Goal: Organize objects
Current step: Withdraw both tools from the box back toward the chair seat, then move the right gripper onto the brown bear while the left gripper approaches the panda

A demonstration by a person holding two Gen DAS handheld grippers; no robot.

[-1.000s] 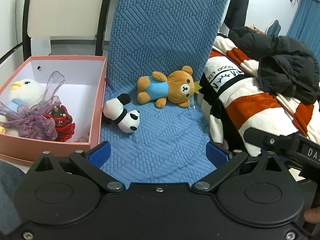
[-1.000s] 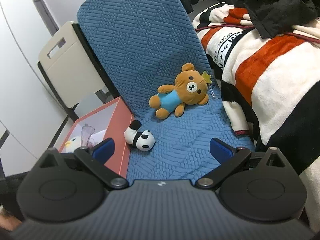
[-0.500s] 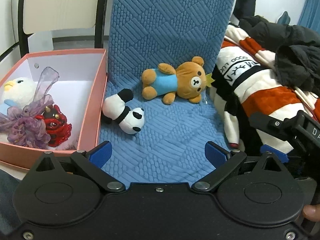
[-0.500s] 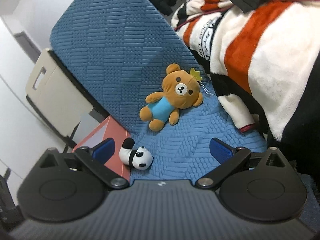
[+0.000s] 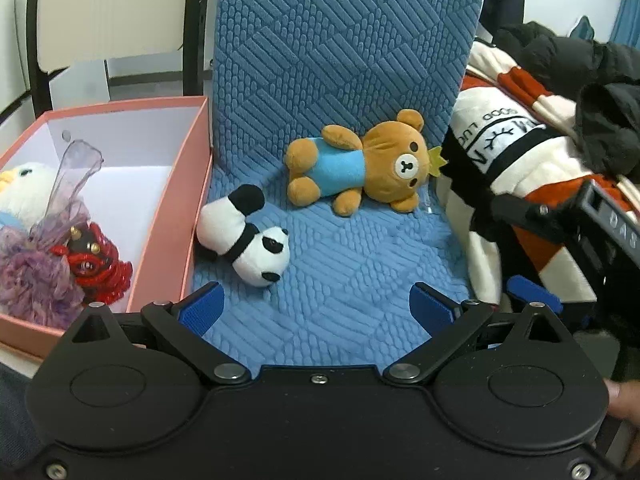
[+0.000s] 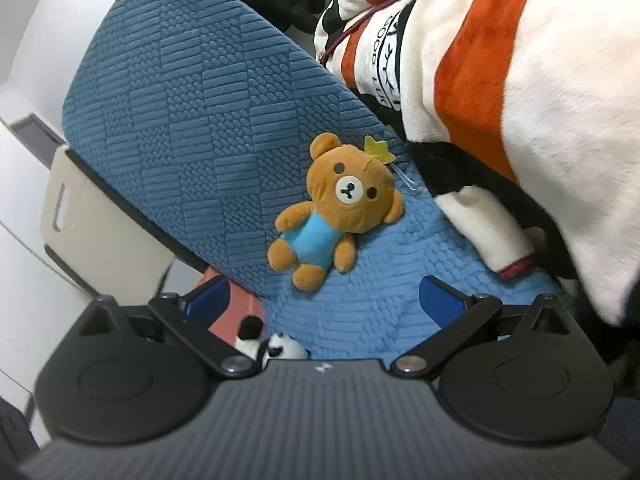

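A brown bear plush in a blue shirt lies on the blue chair seat; it also shows in the right wrist view. A small panda plush lies next to the pink box; its head peeks over the right gripper body. My left gripper is open and empty, just in front of the panda. My right gripper is open and empty, in front of the bear. The right gripper's blue finger shows at the right of the left wrist view.
The pink box holds a white bird plush, a purple ribbon tuft and a red toy. A striped blanket and black jacket pile up right of the seat. A cream folding chair stands behind the box.
Both grippers have moved forward toward the toys. The right one has swung toward the bear, so the panda and box have slid down under its body. Both stay open.
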